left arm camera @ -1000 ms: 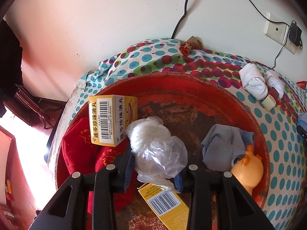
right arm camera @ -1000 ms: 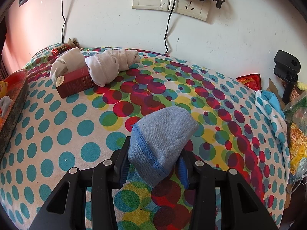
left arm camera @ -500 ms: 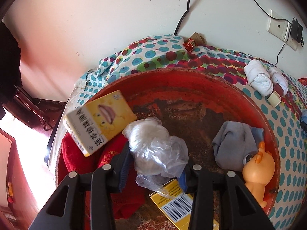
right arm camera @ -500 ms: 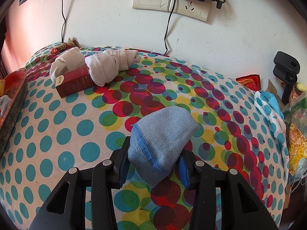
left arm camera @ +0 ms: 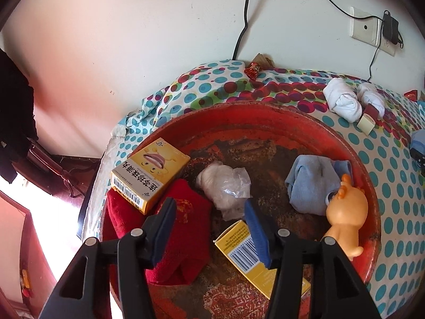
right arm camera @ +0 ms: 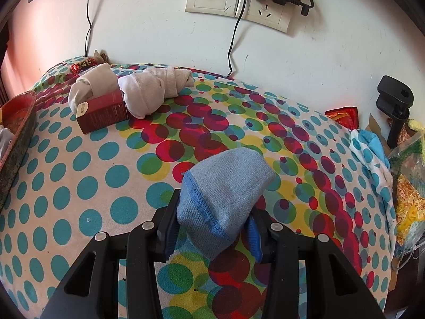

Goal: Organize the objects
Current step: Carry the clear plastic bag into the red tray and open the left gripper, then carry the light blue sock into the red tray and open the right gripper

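Left gripper (left arm camera: 211,228) jaws just opened wide, clear of bag (left arm camera: 225,183) in tray (left arm camera: 265,111); right gripper (right arm camera: 212,228) clamped on blue sock (right arm camera: 225,186)

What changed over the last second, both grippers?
The left gripper let go of the plastic bag: its jaws have just been opening, and the bag now lies free in the red tray. The yellow box tipped onto the red cloth. Unchanged: the right gripper still clamps the blue sock.
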